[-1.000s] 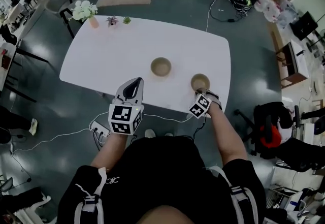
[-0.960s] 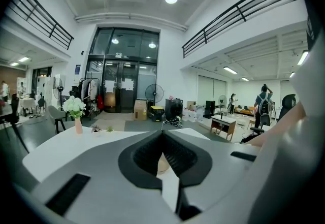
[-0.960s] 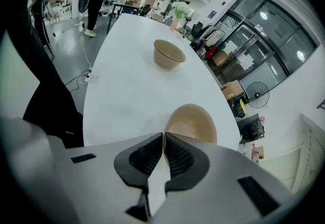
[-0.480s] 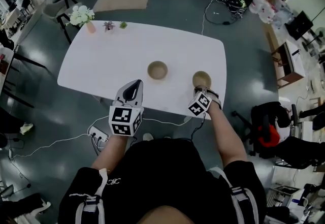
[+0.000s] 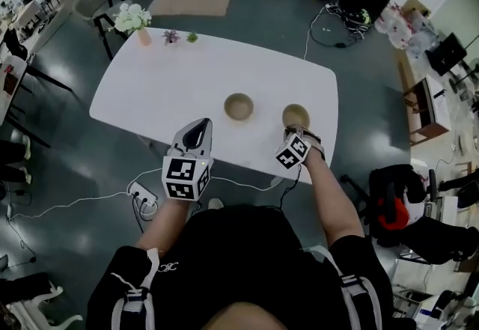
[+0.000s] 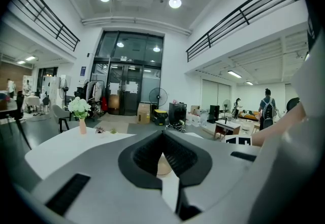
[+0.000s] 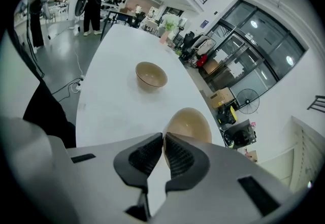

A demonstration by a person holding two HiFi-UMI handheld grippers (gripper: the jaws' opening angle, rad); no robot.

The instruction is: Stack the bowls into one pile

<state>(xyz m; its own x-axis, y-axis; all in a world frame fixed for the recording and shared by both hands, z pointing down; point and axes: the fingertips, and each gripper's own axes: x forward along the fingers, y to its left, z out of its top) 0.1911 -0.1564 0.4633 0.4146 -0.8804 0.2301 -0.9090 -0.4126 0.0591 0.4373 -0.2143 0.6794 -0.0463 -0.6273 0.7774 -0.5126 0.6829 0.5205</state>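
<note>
Two tan bowls are on the white table [image 5: 187, 74]. The left bowl [image 5: 239, 106] [image 7: 151, 75] stands free near the table's middle. My right gripper [image 5: 294, 131] [image 7: 163, 136] is shut on the near rim of the right bowl [image 5: 296, 116] [image 7: 190, 124], close to the table's front right edge, and points steeply down. That bowl looks tipped toward the gripper. My left gripper [image 5: 196, 126] [image 6: 162, 134] hovers at the front edge, shut and empty, pointing almost level toward the left bowl [image 6: 163, 166], which shows through its jaws.
A vase of white flowers [image 5: 133, 19] and two small plants [image 5: 171, 37] stand at the table's far left corner. A power strip with cables [image 5: 142, 192] lies on the floor below the front edge. Chairs and boxes ring the table.
The right gripper has risen slightly while holding the right bowl's rim. The left gripper and left bowl have kept their places; the head view shifted a little.
</note>
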